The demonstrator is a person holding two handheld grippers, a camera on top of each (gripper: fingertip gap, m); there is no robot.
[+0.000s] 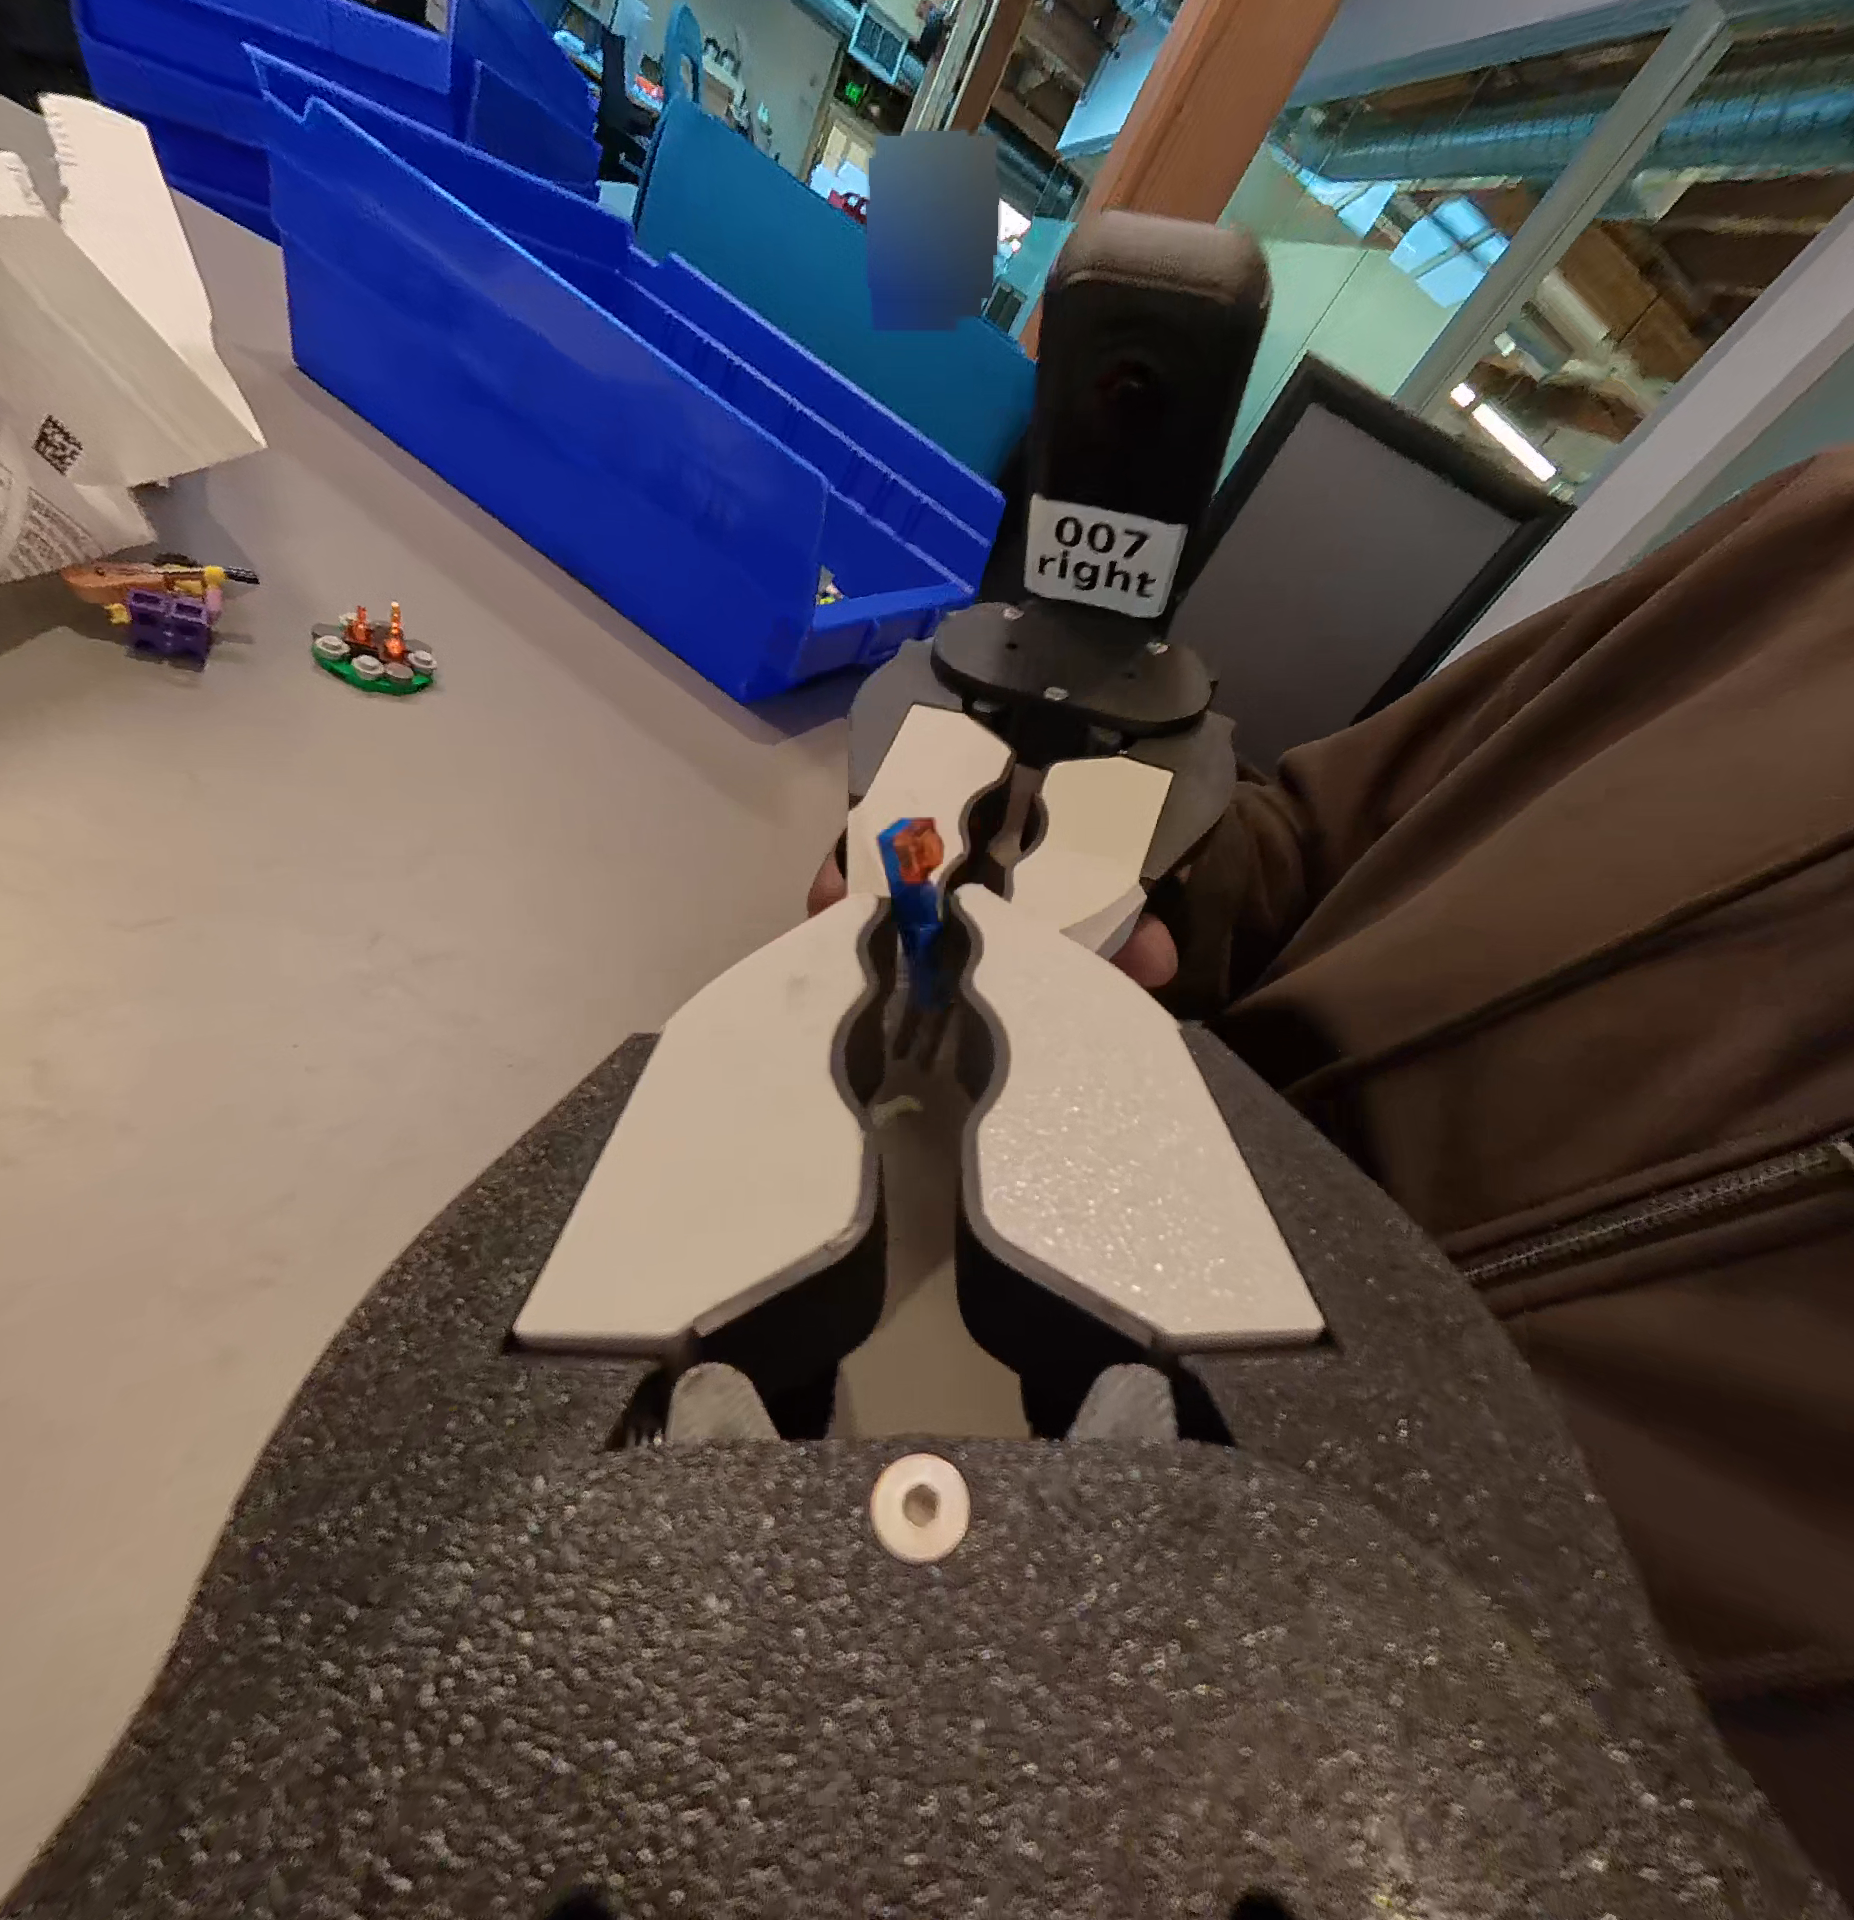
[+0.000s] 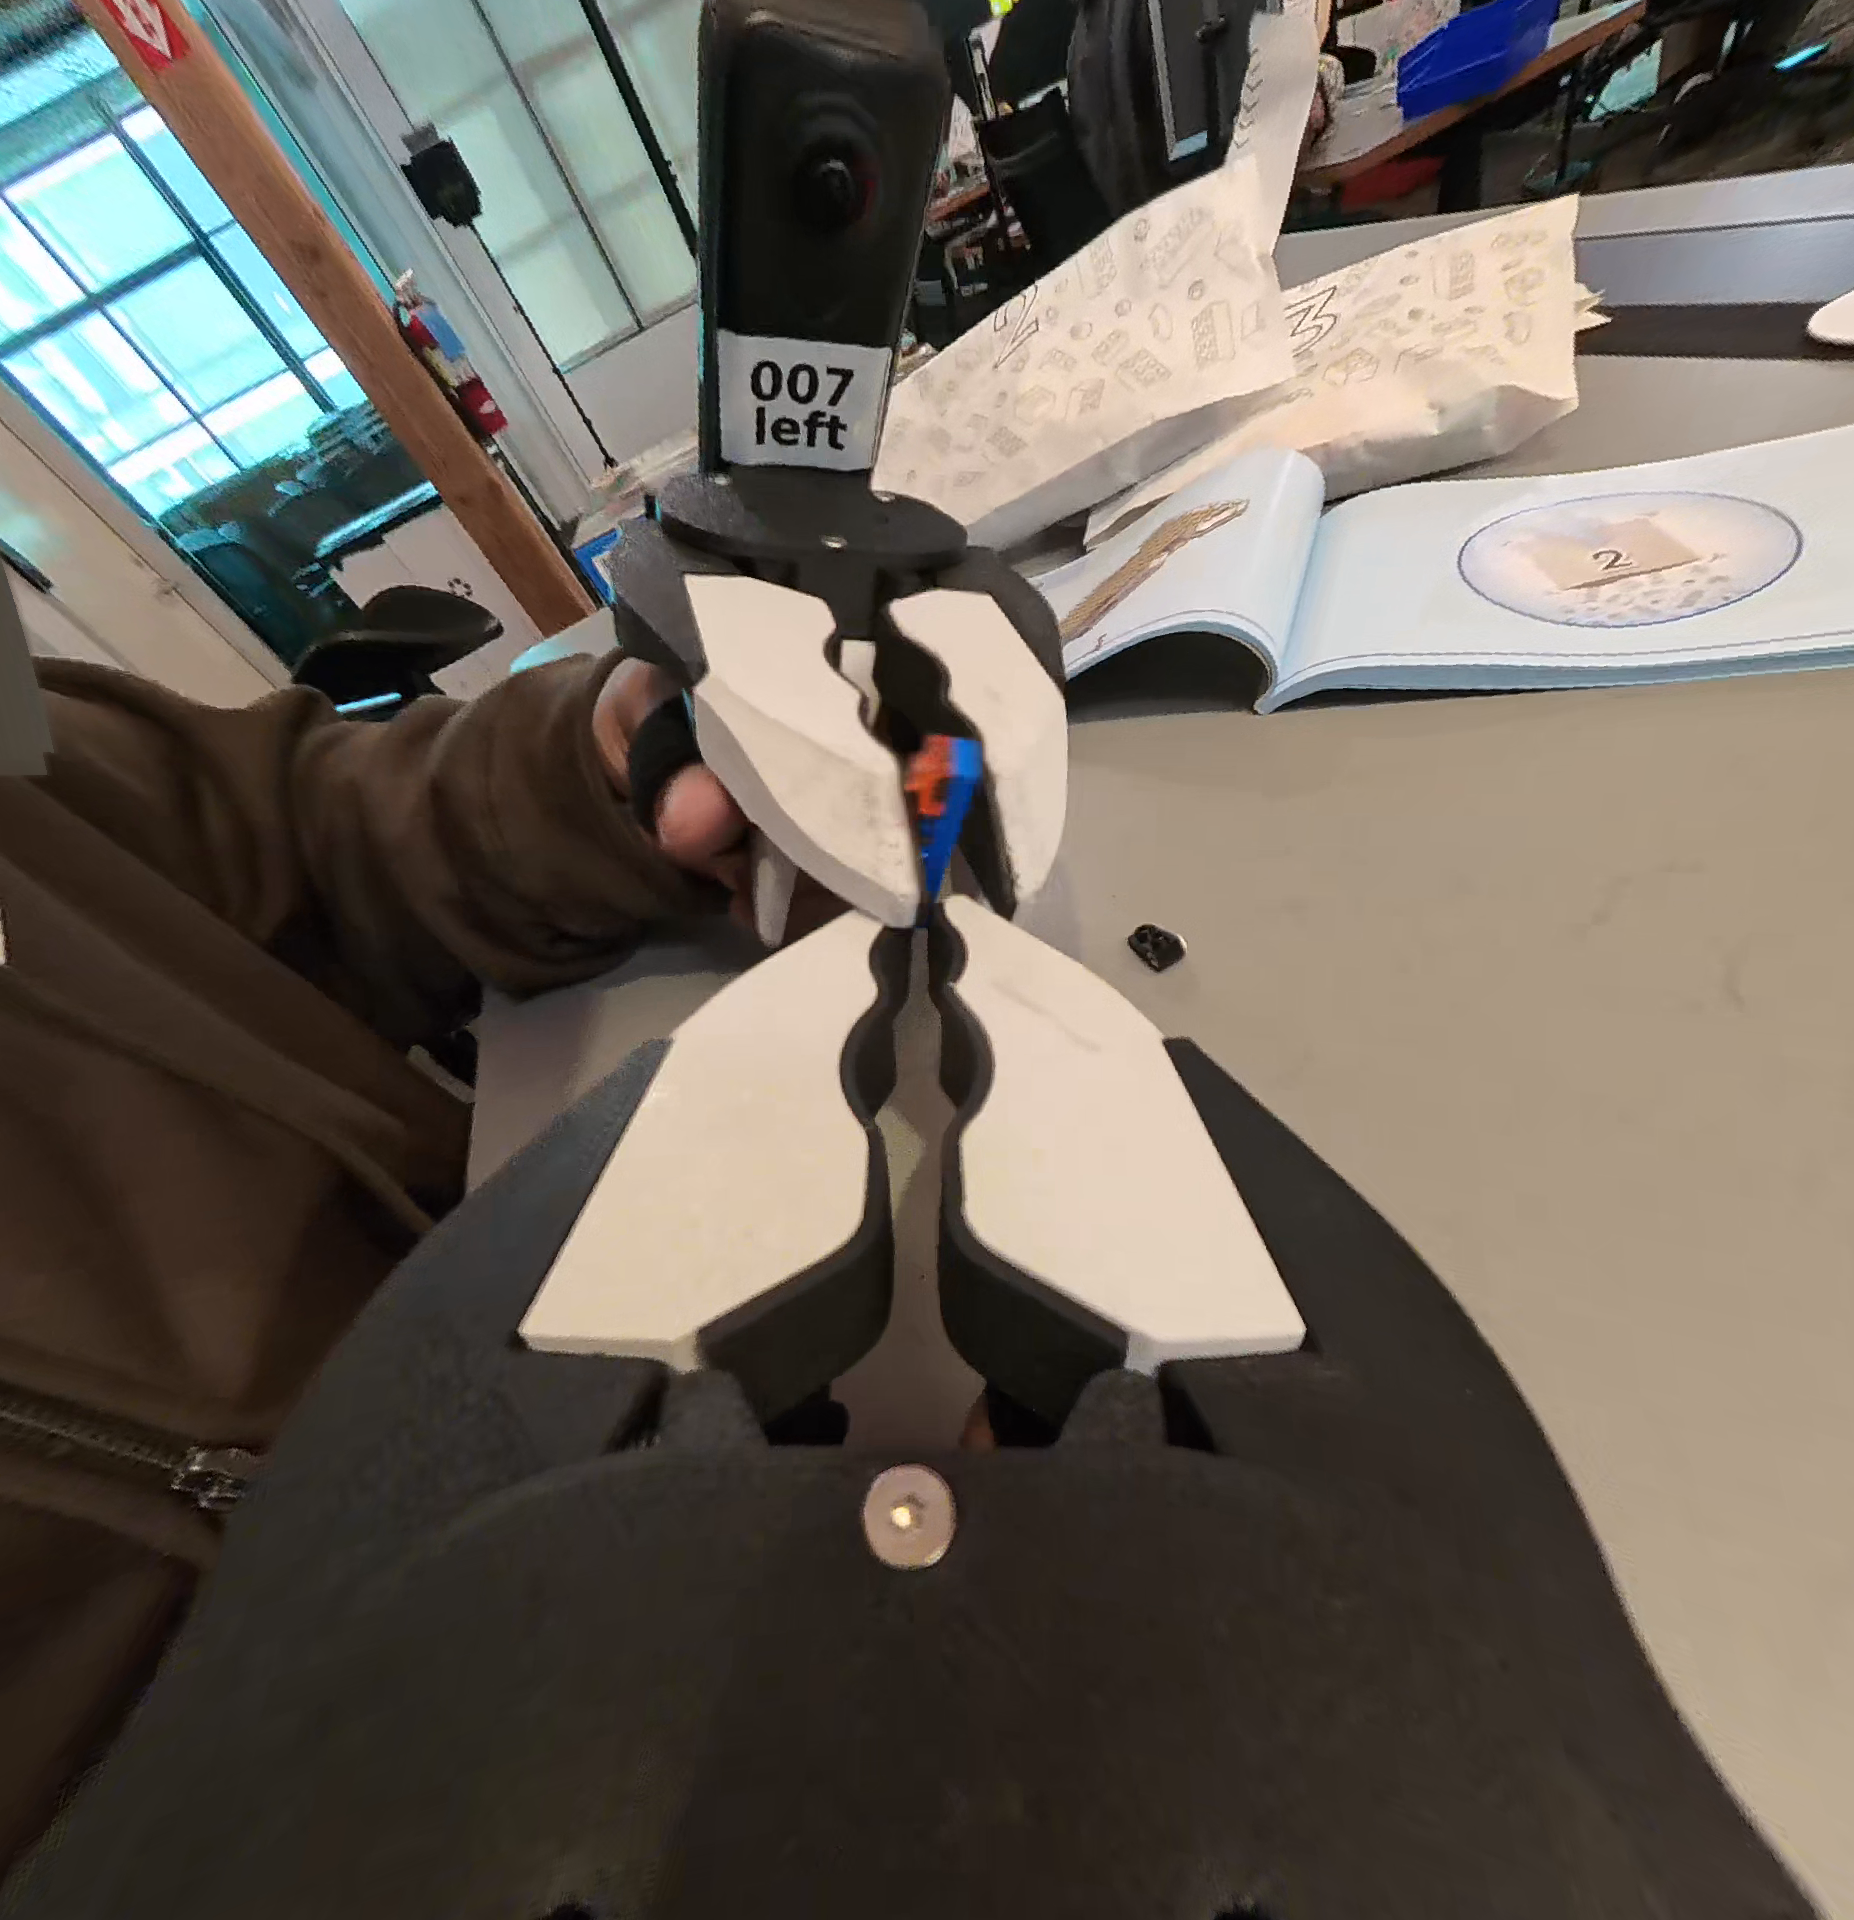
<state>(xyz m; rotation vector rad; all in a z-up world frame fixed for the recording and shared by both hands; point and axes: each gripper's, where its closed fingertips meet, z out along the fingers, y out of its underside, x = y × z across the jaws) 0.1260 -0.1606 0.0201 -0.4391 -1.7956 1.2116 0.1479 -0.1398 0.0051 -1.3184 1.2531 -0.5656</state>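
Gripped between the nearly closed fingers of the left tool (image 1: 918, 914) is a blue brick piece (image 1: 921, 935) capped with an orange stud (image 1: 918, 844), held above the grey tabletop (image 1: 331, 935), while the right tool (image 2: 918, 925), closed with nothing visibly held, is met tip to tip.

Grey tabletop (image 1: 279, 1039): blue bins (image 1: 590, 416), white paper bags (image 1: 81, 343), small brick builds (image 1: 374, 652) upper left; open booklet (image 2: 1525, 582), black piece (image 2: 1158, 943).

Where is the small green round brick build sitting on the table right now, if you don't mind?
In the left wrist view, the green round build sits far left on the table, between the purple build and blue bin.
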